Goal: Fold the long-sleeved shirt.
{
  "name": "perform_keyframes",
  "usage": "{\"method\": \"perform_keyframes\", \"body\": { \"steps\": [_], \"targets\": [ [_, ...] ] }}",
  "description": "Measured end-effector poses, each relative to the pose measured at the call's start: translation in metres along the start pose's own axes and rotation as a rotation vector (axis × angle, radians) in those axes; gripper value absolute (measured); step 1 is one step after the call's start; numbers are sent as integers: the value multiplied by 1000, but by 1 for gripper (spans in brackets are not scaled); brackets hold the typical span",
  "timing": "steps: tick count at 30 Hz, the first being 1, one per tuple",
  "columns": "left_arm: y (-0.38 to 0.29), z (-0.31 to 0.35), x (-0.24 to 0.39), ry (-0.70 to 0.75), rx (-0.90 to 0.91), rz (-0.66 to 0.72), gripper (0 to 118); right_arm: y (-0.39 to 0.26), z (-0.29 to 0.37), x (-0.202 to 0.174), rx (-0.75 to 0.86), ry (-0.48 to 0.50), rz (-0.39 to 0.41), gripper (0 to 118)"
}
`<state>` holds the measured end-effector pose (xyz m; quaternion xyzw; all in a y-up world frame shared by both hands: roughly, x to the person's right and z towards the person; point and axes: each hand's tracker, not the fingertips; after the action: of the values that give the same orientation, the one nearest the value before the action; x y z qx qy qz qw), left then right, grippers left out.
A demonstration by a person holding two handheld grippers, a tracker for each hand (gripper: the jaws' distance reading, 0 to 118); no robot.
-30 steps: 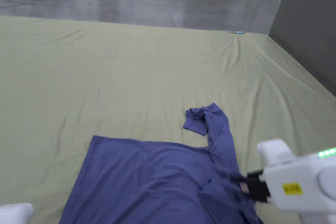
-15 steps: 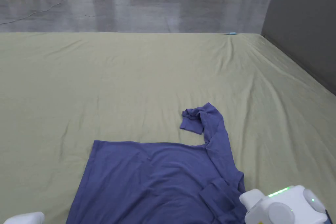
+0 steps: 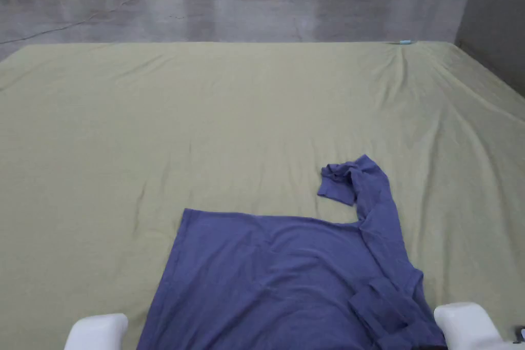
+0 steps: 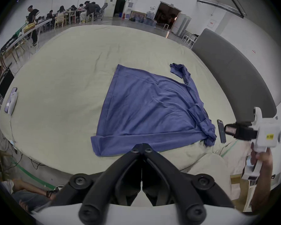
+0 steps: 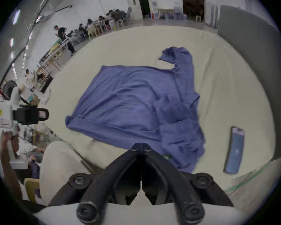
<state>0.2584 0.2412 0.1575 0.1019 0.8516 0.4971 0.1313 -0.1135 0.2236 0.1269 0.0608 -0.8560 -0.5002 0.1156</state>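
Lying mostly flat on the pale green surface [image 3: 154, 125], the one blue long-sleeved shirt [image 3: 277, 274] had its body spread smooth, one sleeve [image 3: 377, 197] running up toward one o'clock and ending in a crumpled cuff, and more cloth bunched in folds at its five o'clock corner. I counted two hand-held grippers, both clear of the cloth: the left hand-held gripper [image 4: 141, 147] had its jaws closed together on nothing, and so had the right hand-held gripper [image 5: 141, 146]. One phone [image 5: 234, 149] lay just right of the bunched folds.
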Motion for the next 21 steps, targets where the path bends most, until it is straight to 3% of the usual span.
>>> {"method": "perform_keyframes", "body": {
  "steps": [2, 4, 5, 6, 7, 8, 10, 13, 16, 17, 21],
  "targets": [
    [15, -11, -3, -12, -5, 5, 0, 4, -7, 3, -27, 42, -35, 0],
    [44, -28, -8, -76, 17, 10, 0, 6, -10, 2, -28, 27, -18, 0],
    [64, -39, -11, -58, 56, 24, 17, 7, -10, 1, -25, 16, -3, 0],
    [86, -54, -13, -12, 85, 3, 75, 6, -8, 2, -23, 3, 9, 0],
    [107, -71, -15, 17, 92, -32, 110, 7, -8, 2, -24, -1, 14, 0],
    [129, -90, -20, 34, 116, -39, 117, 8, -7, 3, -21, -2, 13, 0],
    [164, -133, -35, 59, 145, -12, 117, 8, -7, 9, -14, -3, -2, 0],
    [201, -206, -59, 235, 77, 36, 113, 3, -16, 17, -25, -32, -23, 0],
    [216, -259, -76, 257, -29, 19, 82, -2, -25, 25, -67, -56, -49, 0],
    [217, -272, -78, 250, -24, 20, 80, -3, -27, 27, -73, -57, -53, 0],
    [214, -282, -70, 247, 34, -2, 85, 1, -33, 41, -87, -66, -77, 0]
  ]
}}
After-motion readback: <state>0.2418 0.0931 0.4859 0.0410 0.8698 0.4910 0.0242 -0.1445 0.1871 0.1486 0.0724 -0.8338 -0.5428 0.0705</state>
